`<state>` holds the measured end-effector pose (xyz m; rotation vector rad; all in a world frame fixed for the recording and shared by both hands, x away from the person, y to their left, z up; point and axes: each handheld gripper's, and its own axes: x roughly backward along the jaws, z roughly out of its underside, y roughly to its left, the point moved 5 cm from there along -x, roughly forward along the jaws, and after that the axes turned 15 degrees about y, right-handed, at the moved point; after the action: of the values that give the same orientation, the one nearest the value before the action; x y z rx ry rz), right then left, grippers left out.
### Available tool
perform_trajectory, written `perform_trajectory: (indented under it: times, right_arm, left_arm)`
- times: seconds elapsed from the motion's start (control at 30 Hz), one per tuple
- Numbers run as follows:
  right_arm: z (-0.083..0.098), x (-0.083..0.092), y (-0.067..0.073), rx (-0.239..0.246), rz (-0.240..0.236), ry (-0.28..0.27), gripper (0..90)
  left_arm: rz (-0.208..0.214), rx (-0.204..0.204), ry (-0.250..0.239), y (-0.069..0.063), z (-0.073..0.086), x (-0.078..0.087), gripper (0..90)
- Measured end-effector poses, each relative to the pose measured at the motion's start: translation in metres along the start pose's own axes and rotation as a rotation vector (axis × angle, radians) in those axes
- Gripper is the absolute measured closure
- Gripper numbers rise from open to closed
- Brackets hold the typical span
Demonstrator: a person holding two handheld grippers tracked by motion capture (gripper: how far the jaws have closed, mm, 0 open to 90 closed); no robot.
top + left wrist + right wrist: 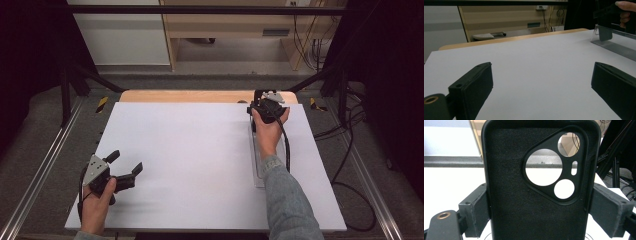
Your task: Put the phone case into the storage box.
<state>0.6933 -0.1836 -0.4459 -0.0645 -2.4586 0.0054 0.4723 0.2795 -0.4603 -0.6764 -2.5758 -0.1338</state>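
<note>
Phone case [524, 202], light and bendy I'd judge, sits pinched by its long edges in my right gripper [537, 210], while my left gripper [124, 170] rests spread wide, holding nothing.

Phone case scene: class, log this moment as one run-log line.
left gripper open, hovering over white board | right gripper shut on black phone case | clear tray beside it

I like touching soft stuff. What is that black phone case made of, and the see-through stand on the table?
The phone case looks like matte rubbery plastic or silicone with a fuzzy felt-like lining; the inside shows a fine nap and no shine. The stand looks like clear hard plastic, perhaps acrylic: you see through it and its edges glint.
</note>
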Motion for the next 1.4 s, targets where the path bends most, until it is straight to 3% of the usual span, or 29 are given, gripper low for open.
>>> perform_trajectory:
  times: [1.4]
  right_arm:
    - [0.0080,-0.0008,0.0054,0.029,0.007,0.048,13.0]
  left_arm:
    - [-0.001,0.010,-0.002,0.0014,-0.0004,0.0013,3.7]
